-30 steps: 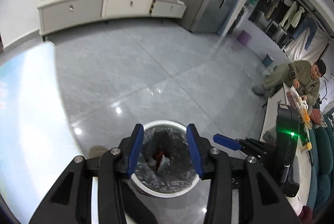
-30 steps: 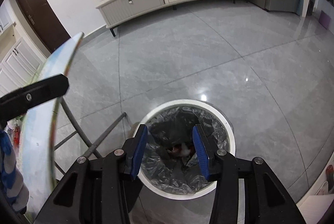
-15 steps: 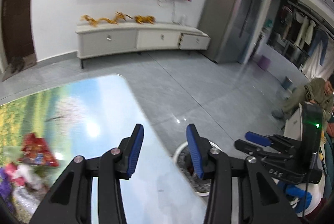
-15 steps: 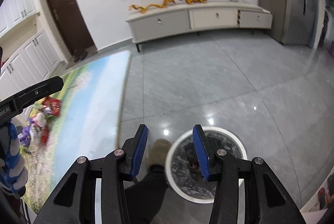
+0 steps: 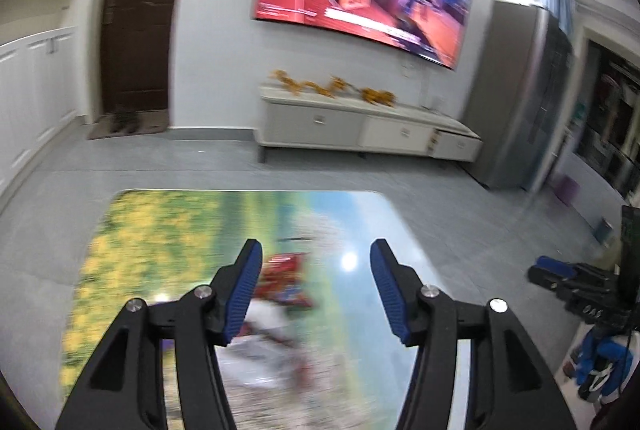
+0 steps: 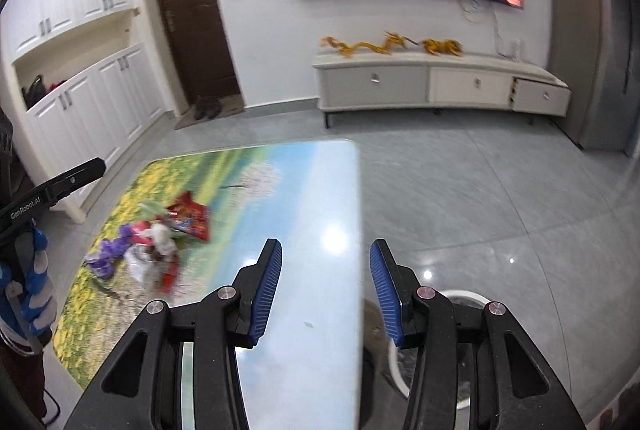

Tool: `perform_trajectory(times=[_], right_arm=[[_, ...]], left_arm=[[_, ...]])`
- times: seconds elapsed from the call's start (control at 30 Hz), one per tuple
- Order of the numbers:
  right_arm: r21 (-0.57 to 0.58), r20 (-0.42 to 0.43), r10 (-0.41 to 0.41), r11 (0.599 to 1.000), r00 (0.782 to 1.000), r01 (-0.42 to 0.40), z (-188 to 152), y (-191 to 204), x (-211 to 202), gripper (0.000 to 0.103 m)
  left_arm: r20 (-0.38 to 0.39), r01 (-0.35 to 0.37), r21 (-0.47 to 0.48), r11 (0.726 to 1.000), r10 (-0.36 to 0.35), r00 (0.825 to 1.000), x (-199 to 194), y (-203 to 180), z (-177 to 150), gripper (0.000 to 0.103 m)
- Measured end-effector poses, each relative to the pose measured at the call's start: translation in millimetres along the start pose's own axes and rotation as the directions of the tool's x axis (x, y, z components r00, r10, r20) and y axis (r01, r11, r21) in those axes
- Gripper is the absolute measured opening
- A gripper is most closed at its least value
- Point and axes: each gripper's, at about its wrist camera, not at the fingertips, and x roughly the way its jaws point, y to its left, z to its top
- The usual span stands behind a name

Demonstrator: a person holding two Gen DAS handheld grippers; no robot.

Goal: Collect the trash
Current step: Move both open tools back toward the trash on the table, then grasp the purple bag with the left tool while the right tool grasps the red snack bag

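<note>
The left gripper [image 5: 316, 290] had just been opening, and its blue-padded jaws stood moderately apart with nothing between them and nothing touched. Beyond the gap between the jaws, blurred by motion, lay the trash pile [image 5: 280, 294] on the table [image 5: 160, 242]: a red wrapper nearest the left jaw's tip and pale crumpled pieces lower down, closer to the jaw's base. The pads hung clear above it

The right gripper [image 6: 325, 290] held its jaws partly open, a little narrower than the left pair, also empty and pressing on nothing. Between and below them was only the bare glossy end of the table, whose edge ran just inside the right jaw. The trash pile sat well off to the left of the left jaw, a red snack bag [image 6: 190, 216], white crumpled plastic [image 6: 150, 250] and purple scraps [image 6: 112, 250] bunched together. The white-rimmed bin [image 6: 466, 296] showed on the floor behind the right jaw, partly hidden by it and by the table edge. At the far left of this view the other gripper's black finger reached over the table's edge, beside a blue-and-white glove [image 6: 34, 294]
</note>
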Motion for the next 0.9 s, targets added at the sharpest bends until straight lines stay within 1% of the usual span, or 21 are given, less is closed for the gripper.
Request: perform_trajectory(times=[0.1, 0.23, 0.33, 0.4, 0.5, 0.57, 0.7, 0.73, 0.77, 0.9], right_arm=[[-0.024, 0.004, 0.039, 0.999, 0.999, -0.039, 5.9, 24.6, 5.2, 0.047], [-0.053, -0.008, 0.072, 0.996, 0.997, -0.073, 13.5, 54.2, 19.6, 0.047], [-0.075, -0.024, 0.090, 0.993, 0.996, -0.091, 16.8, 73.0, 30.5, 0.047], [-0.087, -0.036, 0.095, 0.991, 0.995, -0.098, 19.0, 83.1, 38.1, 0.047], [-0.097, -0.052, 0.101, 0.990, 0.993, -0.106, 21.6, 94.1, 47.6, 0.048], [-0.102, -0.061, 0.105, 0.989, 0.993, -0.110, 22.1, 100.8, 53.4, 0.048], [-0.097, -0.083, 0.121, 0.987, 0.989, -0.129, 23.0, 107.9, 66.0, 0.048], [-0.099, -0.090, 0.125, 0.986, 0.988, -0.134, 22.4, 110.1, 71.0, 0.050], [-0.099, -0.097, 0.126, 0.986, 0.987, -0.136, 21.9, 111.1, 75.0, 0.052], [-0.091, -0.130, 0.131, 0.986, 0.983, -0.143, 20.7, 115.8, 94.6, 0.052]], left_arm=[[0.017, -0.073, -0.041, 0.996, 0.074, 0.997, -20.9, 51.9, -4.7, 0.054], [0.014, -0.185, -0.107, 0.977, 0.188, 0.982, -46.4, 120.5, -18.0, 0.054], [-0.001, -0.241, -0.148, 0.959, 0.244, 0.970, -55.9, 160.9, -31.0, 0.054], [-0.012, -0.257, -0.182, 0.949, 0.259, 0.966, -58.7, 181.8, -39.3, 0.054], [-0.024, -0.253, -0.210, 0.944, 0.254, 0.967, -57.8, 197.7, -46.7, 0.054], [-0.036, -0.233, -0.216, 0.948, 0.231, 0.972, -52.5, 199.5, -51.8, 0.054], [-0.079, -0.191, -0.200, 0.961, 0.178, 0.981, -32.3, 189.2, -66.3, 0.054], [-0.095, -0.179, -0.200, 0.963, 0.163, 0.982, -24.9, 186.6, -70.6, 0.054], [-0.109, -0.171, -0.203, 0.964, 0.151, 0.982, -19.3, 184.0, -74.2, 0.054], [-0.165, -0.152, -0.203, 0.967, 0.120, 0.979, 7.4, 175.6, -88.5, 0.054]])
